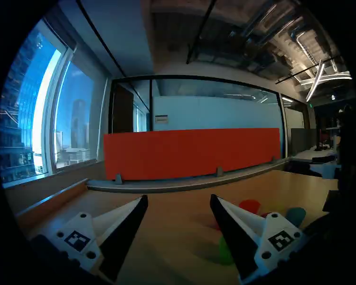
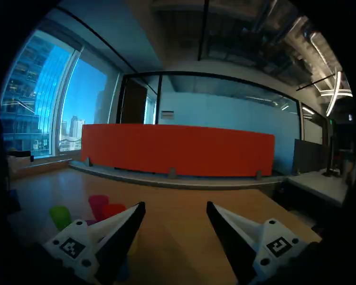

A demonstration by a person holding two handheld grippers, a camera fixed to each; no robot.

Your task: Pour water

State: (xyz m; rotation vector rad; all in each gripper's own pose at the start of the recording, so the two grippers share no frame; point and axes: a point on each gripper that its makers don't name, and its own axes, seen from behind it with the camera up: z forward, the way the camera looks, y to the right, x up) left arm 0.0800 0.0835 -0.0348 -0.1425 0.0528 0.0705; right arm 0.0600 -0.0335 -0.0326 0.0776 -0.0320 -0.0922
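Jaws: both pairs are spread wide, and nothing is gripped in either.
Left gripper (image 1: 178, 223): it is held low over the wooden table (image 1: 187, 197), bare wood being seen between its fingers.
Right gripper (image 2: 175, 228): it is held likewise above the same table, with bare wood in its gap.
Cups, left gripper view: a green cup (image 1: 224, 251) is partly hidden by the finger at five o'clock. A red cup (image 1: 249, 205) and a teal cup (image 1: 295, 216) are stood just beyond that finger, toward four o'clock.
Cups, right gripper view: the green cup (image 2: 60, 217), a pink cup (image 2: 98, 204) and the red cup (image 2: 114, 210) are grouped close together at eight o'clock, behind the finger on that side.
Contents: what is inside the cups cannot be told.
Orange partition (image 1: 192, 152): it is stood upright along the table's far edge, at twelve o'clock from both grippers.
Window (image 1: 45, 123): tall buildings are shown through it at nine o'clock.
Ceiling lights (image 1: 320, 78): they are lit at two o'clock.
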